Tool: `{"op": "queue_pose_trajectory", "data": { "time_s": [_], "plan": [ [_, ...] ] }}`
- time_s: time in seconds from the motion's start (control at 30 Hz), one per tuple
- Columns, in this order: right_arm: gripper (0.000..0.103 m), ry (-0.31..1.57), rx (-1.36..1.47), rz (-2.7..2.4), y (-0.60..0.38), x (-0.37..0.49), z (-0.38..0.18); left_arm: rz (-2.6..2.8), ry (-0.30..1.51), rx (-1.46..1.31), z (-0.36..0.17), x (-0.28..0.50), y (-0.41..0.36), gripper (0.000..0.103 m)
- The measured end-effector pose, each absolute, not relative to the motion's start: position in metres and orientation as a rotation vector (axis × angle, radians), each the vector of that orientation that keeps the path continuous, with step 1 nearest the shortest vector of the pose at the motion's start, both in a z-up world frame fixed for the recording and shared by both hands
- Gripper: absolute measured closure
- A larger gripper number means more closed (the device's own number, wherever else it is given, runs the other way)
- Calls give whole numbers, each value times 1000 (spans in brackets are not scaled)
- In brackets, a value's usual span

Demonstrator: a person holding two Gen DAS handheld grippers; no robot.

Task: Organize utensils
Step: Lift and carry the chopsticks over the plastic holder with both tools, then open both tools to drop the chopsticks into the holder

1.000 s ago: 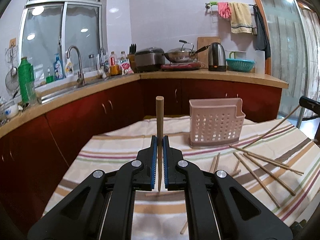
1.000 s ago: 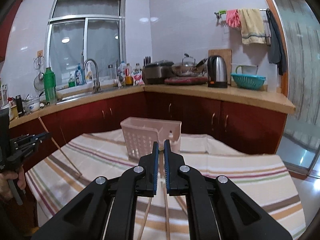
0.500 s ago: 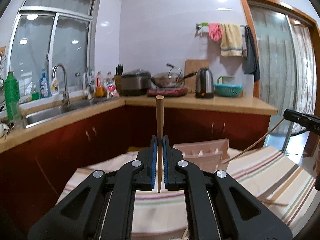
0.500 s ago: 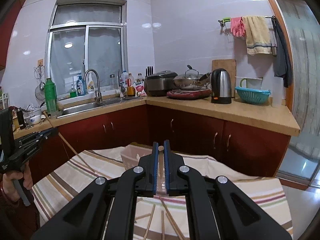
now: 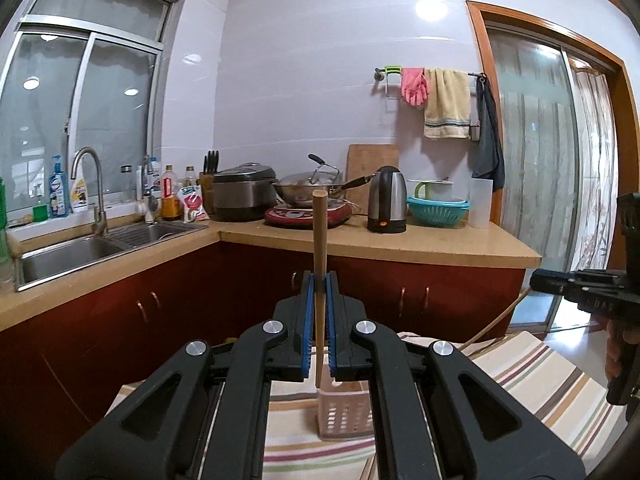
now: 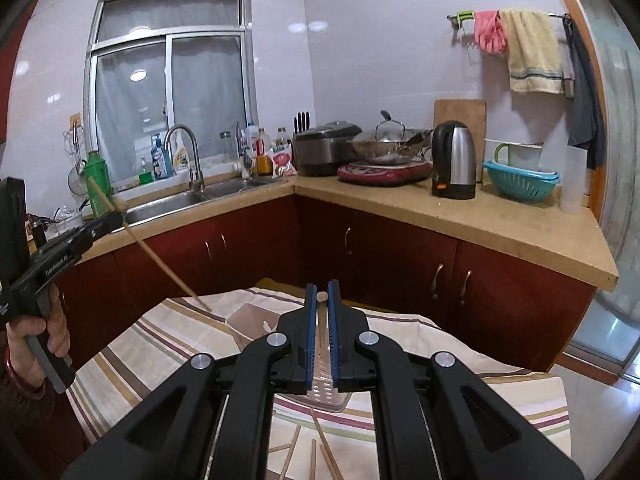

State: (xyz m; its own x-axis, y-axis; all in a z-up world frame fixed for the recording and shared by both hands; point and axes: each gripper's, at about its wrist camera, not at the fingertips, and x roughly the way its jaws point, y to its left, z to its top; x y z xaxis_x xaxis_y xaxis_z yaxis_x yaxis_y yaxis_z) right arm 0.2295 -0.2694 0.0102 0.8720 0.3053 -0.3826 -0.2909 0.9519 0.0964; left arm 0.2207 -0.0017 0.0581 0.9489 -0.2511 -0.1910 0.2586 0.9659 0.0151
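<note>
Two grippers each clamp one chopstick above the striped tablecloth (image 6: 460, 380). The left gripper (image 5: 319, 280) has its jaws pressed tight on a chopstick (image 5: 319, 240) that stands nearly upright between the blue pads, its blunt end above the fingertips and its thin end hanging over the basket (image 5: 344, 412). The right gripper (image 6: 321, 292) is likewise closed hard on a second chopstick (image 6: 321, 298), which points forward along the fingers, so mostly its round end shows. The pale perforated basket sits on the tablecloth, below and just ahead of both grippers. Several loose chopsticks (image 6: 320, 432) lie on the cloth on the near side of the basket. In the right wrist view, a hand (image 6: 36, 336) holds the left gripper's handle well to the left of the basket.
</note>
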Motion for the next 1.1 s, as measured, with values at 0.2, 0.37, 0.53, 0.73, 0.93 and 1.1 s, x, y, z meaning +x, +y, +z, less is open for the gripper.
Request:
{"op": "queue_pose_trajectory", "data": {
  "time_s": [0.2,0.37,0.53,0.73,0.93,1.1],
  "plan": [
    [97,460,47,327,-269,250,-3,-278,225,50,48,246,-17,97],
    [97,493,60,335,-271,266,-15,-288,276,57,31,266,-23,97],
    [97,533,81,344,-272,284,-31,-292,344,73,7,291,-32,97],
    [97,538,112,338,-276,298,-43,-291,448,48,-26,320,-33,97],
    [77,532,133,304,-281,305,-46,-257,485,3,-44,329,-24,48],
    [53,500,109,260,-283,293,-48,-227,475,19,-46,321,-20,36]
  ]
}}
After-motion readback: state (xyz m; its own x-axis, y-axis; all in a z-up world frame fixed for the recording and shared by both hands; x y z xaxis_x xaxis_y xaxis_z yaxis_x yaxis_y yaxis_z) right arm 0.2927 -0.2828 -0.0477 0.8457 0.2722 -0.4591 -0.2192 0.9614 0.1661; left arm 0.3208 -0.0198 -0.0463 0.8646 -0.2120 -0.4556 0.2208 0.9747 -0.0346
